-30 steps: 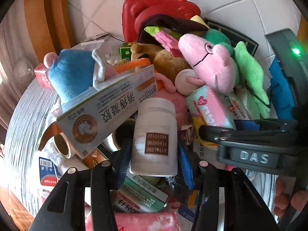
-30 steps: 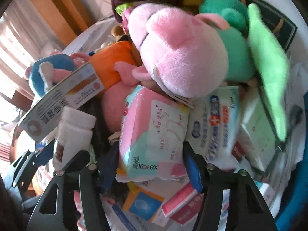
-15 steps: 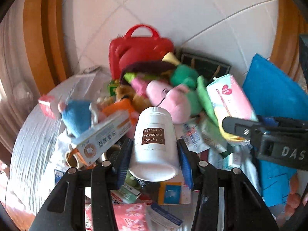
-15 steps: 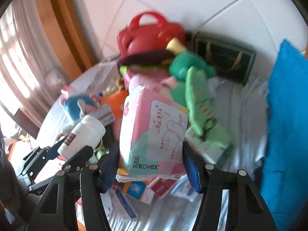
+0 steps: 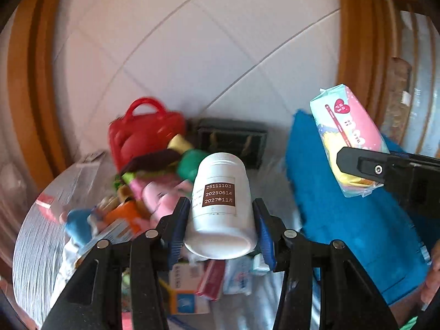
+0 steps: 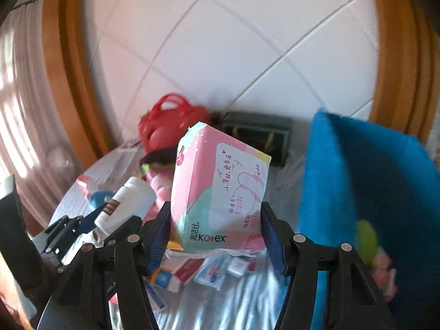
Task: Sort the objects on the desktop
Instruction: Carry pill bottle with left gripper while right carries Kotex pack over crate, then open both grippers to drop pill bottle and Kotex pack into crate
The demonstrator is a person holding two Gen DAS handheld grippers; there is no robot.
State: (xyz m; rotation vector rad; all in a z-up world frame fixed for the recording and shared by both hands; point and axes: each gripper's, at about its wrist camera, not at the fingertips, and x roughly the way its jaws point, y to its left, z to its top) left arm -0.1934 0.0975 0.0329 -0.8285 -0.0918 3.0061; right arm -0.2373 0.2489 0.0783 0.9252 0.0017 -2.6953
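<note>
My left gripper (image 5: pixel 221 225) is shut on a white pill bottle (image 5: pixel 221 206) with a brown date label, held above the pile. The bottle also shows at the left of the right wrist view (image 6: pixel 126 206). My right gripper (image 6: pixel 216 233) is shut on a pink and teal Kotex pad pack (image 6: pixel 217 192), held in the air. That pack also shows at the right of the left wrist view (image 5: pixel 346 137). Below lies a heap of plush toys (image 5: pixel 154 189), small boxes and packets (image 5: pixel 192 283) on a silvery cloth (image 6: pixel 242 302).
A blue fabric bin (image 5: pixel 343 206) stands at the right, also in the right wrist view (image 6: pixel 371 192). A red toy case (image 5: pixel 145 134) and a dark box (image 5: pixel 233 140) stand at the back against a white tiled wall. Wooden frames flank both sides.
Both grippers have risen away from the pile, each carrying its object. The pile now looks smaller and lower, and the blue bin has come into view at the right.
</note>
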